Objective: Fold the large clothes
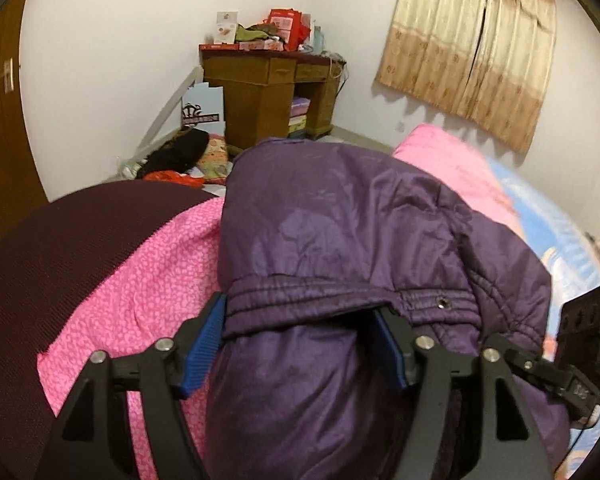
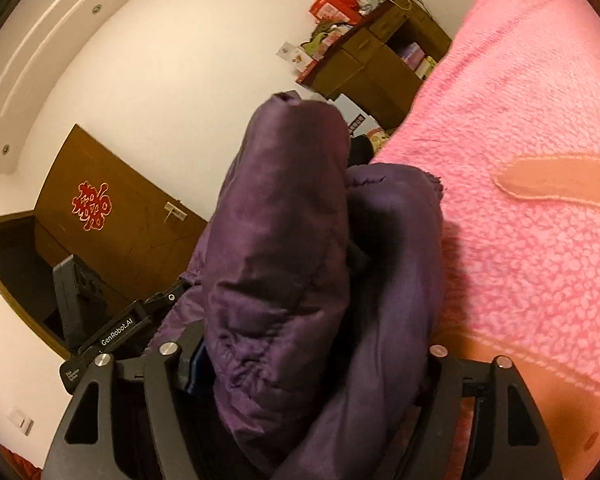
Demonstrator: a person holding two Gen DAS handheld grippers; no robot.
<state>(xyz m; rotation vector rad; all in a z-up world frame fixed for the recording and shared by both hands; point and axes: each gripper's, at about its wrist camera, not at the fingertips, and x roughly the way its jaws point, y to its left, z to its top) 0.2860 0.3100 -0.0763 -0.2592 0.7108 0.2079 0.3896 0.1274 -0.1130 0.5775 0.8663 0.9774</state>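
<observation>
1. Both tongs carry bunches of the same purple padded jacket point(image 1: 340, 220). The left gripper point(image 1: 300, 344) has its blue pads wide apart with a thick fold of the jacket's ribbed hem filling the gap; the cloth lies against the left pad, but I cannot tell whether the pads press on it.
2. The right gripper point(image 2: 312, 364) is likewise wide, with a rolled sleeve or fold of the jacket bulging up between its fingers and hiding the pads, so whether it squeezes the cloth is unclear.
3. The jacket lies heaped on the bed, draped over a pink speckled quilt point(image 1: 148, 280) on the left and a fluffy pink blanket point(image 2: 520, 140) on the right.
4. A dark maroon mat point(image 1: 60, 248) covers the near-left corner of the bed, beside the quilt.
5. In the left wrist view the other gripper's black body point(image 1: 584, 332) shows at the right edge, just beside the jacket; the jacket itself blocks most of the bed ahead.
6. Beyond the bed stands a brown wooden desk point(image 1: 268, 88) piled with red boxes point(image 1: 288, 28) and clutter, in the corner of the room.
7. A beige curtain point(image 1: 472, 40) hangs on the wall to the right of the desk.
8. A brown door with a red paper ornament point(image 2: 92, 204) shows in the right wrist view, well behind the jacket.
</observation>
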